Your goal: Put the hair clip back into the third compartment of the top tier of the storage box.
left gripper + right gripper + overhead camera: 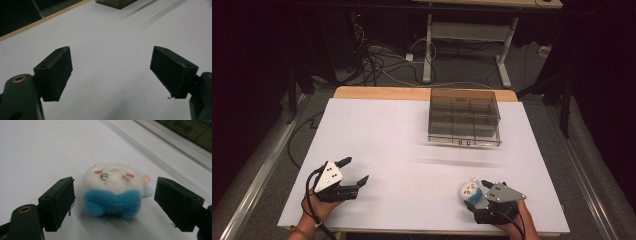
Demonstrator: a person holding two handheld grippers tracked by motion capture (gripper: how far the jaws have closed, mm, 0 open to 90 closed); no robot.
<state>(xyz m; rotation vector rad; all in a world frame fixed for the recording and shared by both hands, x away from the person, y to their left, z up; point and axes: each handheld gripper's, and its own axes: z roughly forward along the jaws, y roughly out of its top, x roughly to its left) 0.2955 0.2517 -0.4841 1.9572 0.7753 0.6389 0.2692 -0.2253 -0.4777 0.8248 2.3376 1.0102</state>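
Two handheld grippers are seen low over a white table (387,130), each held by a person's hand entering from the near edge. The left gripper (351,171) is held at the near left of the table with its two black jaws spread wide apart; in the left gripper view (111,72) nothing but bare white surface is seen between them. The right gripper (477,187) is held at the near right, and its jaws are likewise parted. In the right gripper view (115,202) a small plush toy (113,190) is seen lying on the table between the two jaws, with a clear gap on each side, so it is framed but not touched. The toy is white and rounded, with a small stitched face, pink cheek marks and a blue fuzzy bow across its lower front. In the high view it (470,190) is found just left of the right gripper's grey top plate. Well beyond both grippers, toward the far right of the table, a clear plastic compartment box (464,117) is seen, its lid closed. Past the table, cables are seen lying on a grey floor (462,70).
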